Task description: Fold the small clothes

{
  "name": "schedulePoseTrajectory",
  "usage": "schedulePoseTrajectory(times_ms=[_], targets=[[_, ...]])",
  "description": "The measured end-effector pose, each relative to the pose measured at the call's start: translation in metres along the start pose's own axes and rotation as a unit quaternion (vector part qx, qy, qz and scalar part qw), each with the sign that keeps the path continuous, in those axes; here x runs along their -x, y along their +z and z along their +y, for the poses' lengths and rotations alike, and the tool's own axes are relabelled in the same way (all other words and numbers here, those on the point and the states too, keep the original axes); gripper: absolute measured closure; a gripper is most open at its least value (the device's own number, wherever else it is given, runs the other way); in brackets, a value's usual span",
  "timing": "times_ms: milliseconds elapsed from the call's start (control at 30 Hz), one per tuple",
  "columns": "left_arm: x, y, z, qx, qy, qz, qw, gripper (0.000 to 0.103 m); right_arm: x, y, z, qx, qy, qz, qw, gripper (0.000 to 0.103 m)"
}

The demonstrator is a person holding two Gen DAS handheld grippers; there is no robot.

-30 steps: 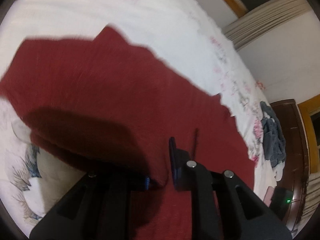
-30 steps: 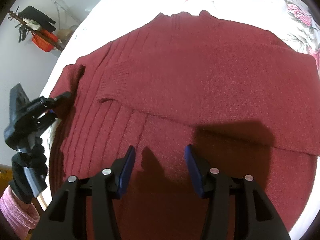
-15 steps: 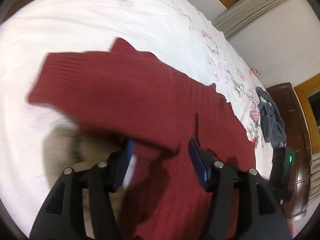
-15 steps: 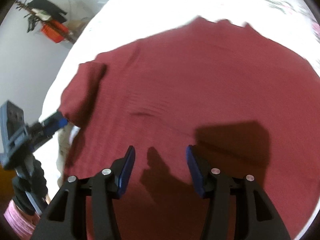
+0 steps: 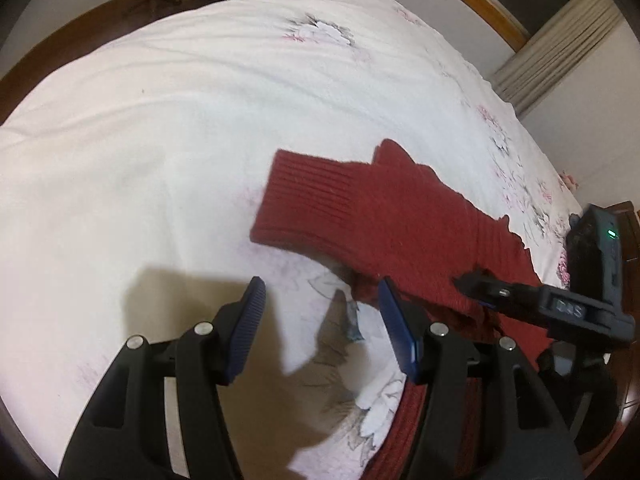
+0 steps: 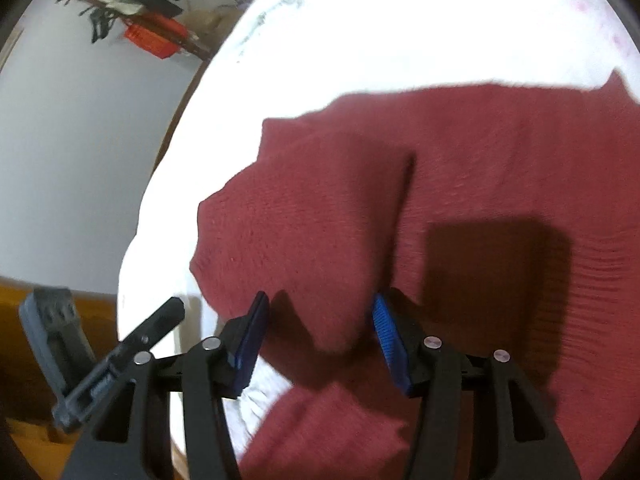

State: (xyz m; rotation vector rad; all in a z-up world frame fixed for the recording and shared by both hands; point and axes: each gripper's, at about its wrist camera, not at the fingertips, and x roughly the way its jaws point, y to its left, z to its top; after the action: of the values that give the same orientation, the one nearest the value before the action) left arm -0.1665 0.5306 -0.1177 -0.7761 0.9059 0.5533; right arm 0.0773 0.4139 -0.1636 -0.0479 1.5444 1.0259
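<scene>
Left tool [image 5: 320, 320] wide open, holding nothing, over the white floral bedsheet [image 5: 160, 120] just beside the dark red ribbed knit sweater [image 5: 380, 216]. Right tool [image 6: 318, 332] also wide open and empty, low over a raised fold of the sweater [image 6: 440, 200], contact unclear. Sweater lies on the bed partly folded, looks early-to-mid task; more folds and tidying left.

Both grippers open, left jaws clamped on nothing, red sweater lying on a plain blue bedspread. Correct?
Not the bedspread. The left wrist view shows the red sweater on a white bedspread with a faint floral print, not plain blue. The rest holds: the left gripper and the right gripper both have their jaws apart, gripping nothing.
</scene>
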Motion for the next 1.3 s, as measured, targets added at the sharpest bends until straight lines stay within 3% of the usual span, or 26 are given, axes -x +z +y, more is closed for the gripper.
schedulePoseTrajectory(times_ms=[33, 100, 200, 333, 467, 767, 933, 1133, 1233, 1300], targets=[[0.0, 0.001, 0.0, -0.001, 0.0, -0.001, 1.0, 0.044, -0.006, 0.001, -0.001, -0.004, 0.006, 0.005, 1.0, 0.058], [-0.002, 0.004, -0.001, -0.001, -0.003, 0.001, 1.0, 0.043, -0.011, 0.002, -0.005, -0.006, 0.007, 0.008, 1.0, 0.082], [-0.005, 0.006, -0.005, -0.004, -0.007, 0.003, 1.0, 0.043, -0.003, -0.002, -0.012, -0.013, 0.033, -0.004, 0.999, 0.09], [-0.009, 0.008, -0.017, -0.011, -0.017, 0.002, 0.9998, 0.043, 0.029, -0.007, -0.022, -0.021, 0.052, -0.041, 0.998, 0.091], [-0.015, 0.01, -0.039, -0.033, -0.025, 0.002, 0.9991, 0.043, 0.072, -0.017, -0.044, -0.031, 0.044, -0.078, 0.996, 0.091], [-0.044, -0.001, -0.101, -0.084, -0.046, 0.023, 0.9952, 0.041, 0.139, -0.046, -0.11, -0.053, -0.024, -0.107, 0.993, 0.091], [-0.072, -0.012, -0.129, -0.122, -0.025, 0.052, 0.9908, 0.04, 0.142, -0.054, -0.142, -0.073, -0.054, -0.102, 0.991, 0.091], [-0.104, -0.024, -0.136, -0.159, 0.013, 0.082, 0.9837, 0.037, 0.114, -0.062, -0.162, -0.082, -0.09, -0.075, 0.99, 0.088], [-0.106, -0.023, -0.134, -0.167, 0.01, 0.083, 0.9824, 0.036, 0.112, -0.056, -0.157, -0.082, -0.099, -0.071, 0.989, 0.083], [-0.101, -0.02, -0.129, -0.16, 0.003, 0.084, 0.9835, 0.036, 0.12, -0.053, -0.145, -0.07, -0.125, -0.074, 0.987, 0.073]])
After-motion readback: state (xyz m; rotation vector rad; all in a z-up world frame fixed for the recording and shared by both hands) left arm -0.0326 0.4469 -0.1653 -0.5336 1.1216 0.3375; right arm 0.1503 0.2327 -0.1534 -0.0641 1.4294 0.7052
